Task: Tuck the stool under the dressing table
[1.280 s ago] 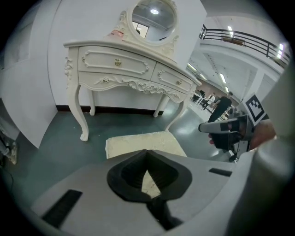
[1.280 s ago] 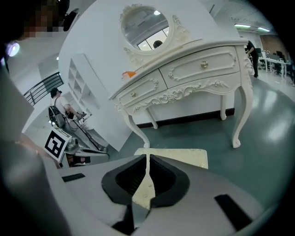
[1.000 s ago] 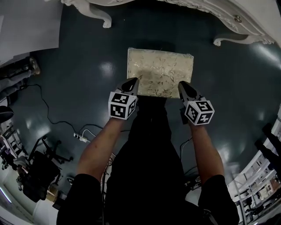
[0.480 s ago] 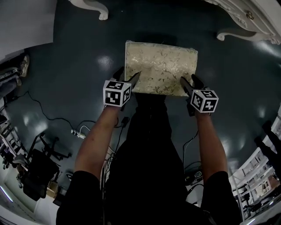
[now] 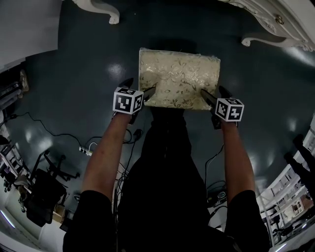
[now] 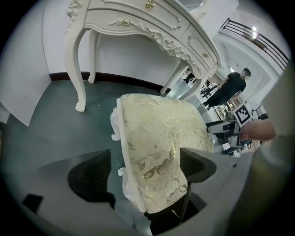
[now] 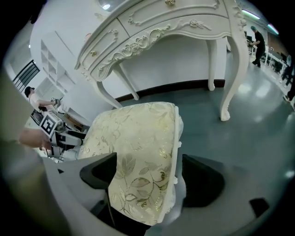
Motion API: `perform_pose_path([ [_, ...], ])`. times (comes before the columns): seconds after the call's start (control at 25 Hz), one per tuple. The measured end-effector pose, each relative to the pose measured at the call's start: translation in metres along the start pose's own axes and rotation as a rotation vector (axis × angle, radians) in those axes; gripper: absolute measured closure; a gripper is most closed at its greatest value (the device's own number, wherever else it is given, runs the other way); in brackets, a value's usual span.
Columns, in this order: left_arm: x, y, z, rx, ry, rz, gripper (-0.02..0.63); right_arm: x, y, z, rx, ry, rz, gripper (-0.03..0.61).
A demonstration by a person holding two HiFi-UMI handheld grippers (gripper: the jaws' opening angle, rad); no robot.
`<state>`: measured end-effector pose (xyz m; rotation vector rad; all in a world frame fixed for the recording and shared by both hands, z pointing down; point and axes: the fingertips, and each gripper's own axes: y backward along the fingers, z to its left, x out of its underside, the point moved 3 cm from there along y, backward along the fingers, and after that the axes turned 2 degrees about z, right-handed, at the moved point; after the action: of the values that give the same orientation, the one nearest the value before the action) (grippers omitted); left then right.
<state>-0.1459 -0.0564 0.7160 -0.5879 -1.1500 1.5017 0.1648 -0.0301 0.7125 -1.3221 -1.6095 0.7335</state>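
Observation:
The stool (image 5: 179,78) has a cream cushion with a gold leaf pattern and stands on the dark floor in front of the white carved dressing table (image 5: 268,22). My left gripper (image 5: 139,88) straddles the cushion's near left corner (image 6: 152,184). Its jaws are opening, with one pad outside the edge and one over the top, and neither presses. My right gripper (image 5: 214,93) straddles the near right corner (image 7: 147,184) in the same way, and its jaws are opening too. In the left gripper view the left gripper (image 6: 145,170) faces the table's left leg (image 6: 76,69). The right gripper (image 7: 150,175) faces the right leg (image 7: 230,78).
Cables and a power strip (image 5: 88,151) lie on the floor at the left. A black chair base (image 5: 42,194) stands at the lower left, and shelving (image 5: 290,202) at the lower right. A person (image 6: 230,87) stands far off. The table's legs (image 5: 101,10) flank the gap beyond the stool.
Both grippers have sunk toward the stool's near corners, and their jaws have gone from shut to wide apart around those corners. The stool has not moved on the floor.

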Motion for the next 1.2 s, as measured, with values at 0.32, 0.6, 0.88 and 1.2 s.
perform_pose_path([
  [0.32, 0.003, -0.021, 0.008, 0.094, 0.093, 0.041, 0.089, 0.001, -0.013, -0.012, -0.090, -0.093, 0.020, 0.147],
  [0.6, -0.004, -0.039, -0.003, 0.193, 0.098, 0.082, 0.075, 0.001, -0.022, -0.012, -0.227, -0.142, 0.040, 0.147],
  [0.88, -0.006, -0.041, -0.007, 0.248, 0.084, 0.101, 0.072, -0.003, -0.027, -0.011, -0.248, -0.137, 0.079, 0.147],
  [1.2, -0.005, -0.048, -0.006, 0.250, 0.066, 0.120, 0.069, 0.001, -0.036, -0.011, -0.297, -0.209, 0.112, 0.146],
])
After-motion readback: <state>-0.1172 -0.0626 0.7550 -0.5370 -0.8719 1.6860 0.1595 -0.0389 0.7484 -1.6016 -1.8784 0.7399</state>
